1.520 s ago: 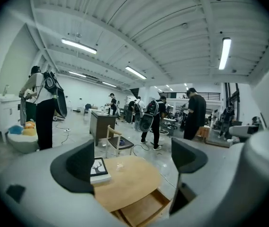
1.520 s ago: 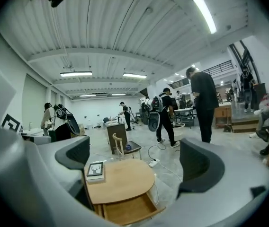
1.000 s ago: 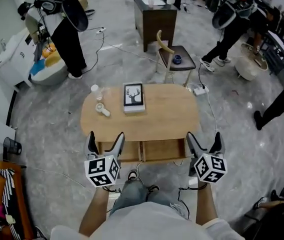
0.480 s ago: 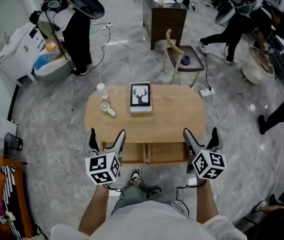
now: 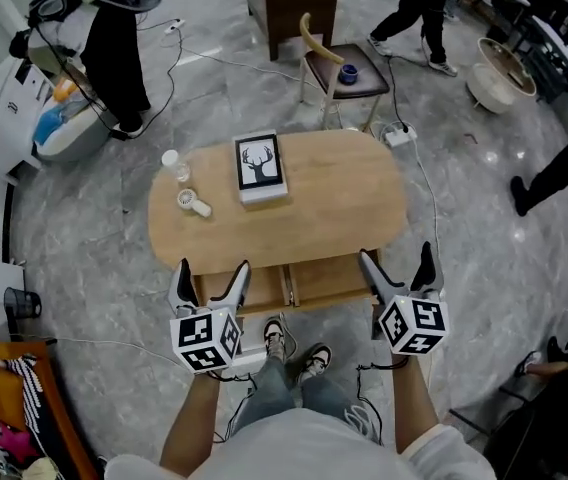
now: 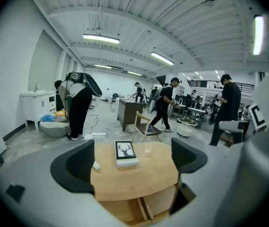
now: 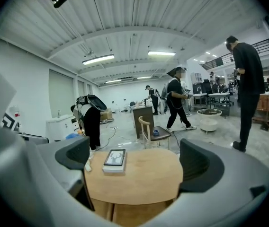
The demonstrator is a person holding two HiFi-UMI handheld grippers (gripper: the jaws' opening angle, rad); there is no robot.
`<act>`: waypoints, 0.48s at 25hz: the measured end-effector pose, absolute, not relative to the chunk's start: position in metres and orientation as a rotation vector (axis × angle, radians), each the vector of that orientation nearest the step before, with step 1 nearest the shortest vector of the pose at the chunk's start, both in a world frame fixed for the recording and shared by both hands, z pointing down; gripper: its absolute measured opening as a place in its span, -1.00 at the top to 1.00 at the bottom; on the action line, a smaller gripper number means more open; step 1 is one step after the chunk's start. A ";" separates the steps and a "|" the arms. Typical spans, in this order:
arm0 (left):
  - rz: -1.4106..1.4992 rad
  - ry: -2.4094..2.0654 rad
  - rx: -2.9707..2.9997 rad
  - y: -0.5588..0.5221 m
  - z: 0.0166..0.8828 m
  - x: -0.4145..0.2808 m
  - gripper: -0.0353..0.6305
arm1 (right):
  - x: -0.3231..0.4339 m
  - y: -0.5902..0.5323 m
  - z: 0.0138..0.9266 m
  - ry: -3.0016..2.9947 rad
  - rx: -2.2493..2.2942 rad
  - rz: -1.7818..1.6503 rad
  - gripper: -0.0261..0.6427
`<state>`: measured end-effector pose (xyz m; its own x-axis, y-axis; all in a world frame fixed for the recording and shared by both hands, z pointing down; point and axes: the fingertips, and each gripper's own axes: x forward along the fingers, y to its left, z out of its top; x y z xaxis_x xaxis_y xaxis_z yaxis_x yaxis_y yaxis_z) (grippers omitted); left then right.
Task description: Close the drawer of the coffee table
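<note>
Left tool (image 5: 212, 274) and right tool (image 5: 396, 264) gape wide, empty, near the open drawer (image 5: 326, 282) under the table (image 5: 334, 208). Approach step; next likely needs pressing its front inward.

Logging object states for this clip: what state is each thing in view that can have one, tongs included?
Left tongs: open, empty.
Right tongs: open, empty.
Left wooden drawer of the oval wooden coffee table: pulled part way out.
Right wooden drawer: pulled part way out.
Black-framed deer picture: lying flat on the table.
Small clear bottle: standing upright.
</note>
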<state>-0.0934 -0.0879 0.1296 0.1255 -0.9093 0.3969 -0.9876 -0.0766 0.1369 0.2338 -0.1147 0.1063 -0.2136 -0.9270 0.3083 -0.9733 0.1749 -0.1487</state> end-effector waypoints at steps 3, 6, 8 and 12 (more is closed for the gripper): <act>0.339 -1.788 2.042 -0.091 0.159 -0.085 -0.62 | 0.241 -0.107 0.133 -2.243 1.892 0.502 -0.83; 0.372 -1.746 2.045 -0.095 0.191 -0.076 -0.62 | 0.244 -0.100 0.165 -2.212 1.898 0.531 -0.83; 0.395 -1.723 2.043 -0.095 0.214 -0.069 -0.62 | 0.244 -0.095 0.191 -2.197 1.890 0.547 -0.83; 0.438 -1.689 2.022 -0.093 0.268 -0.056 -0.62 | 0.249 -0.083 0.249 -2.166 1.877 0.593 -0.83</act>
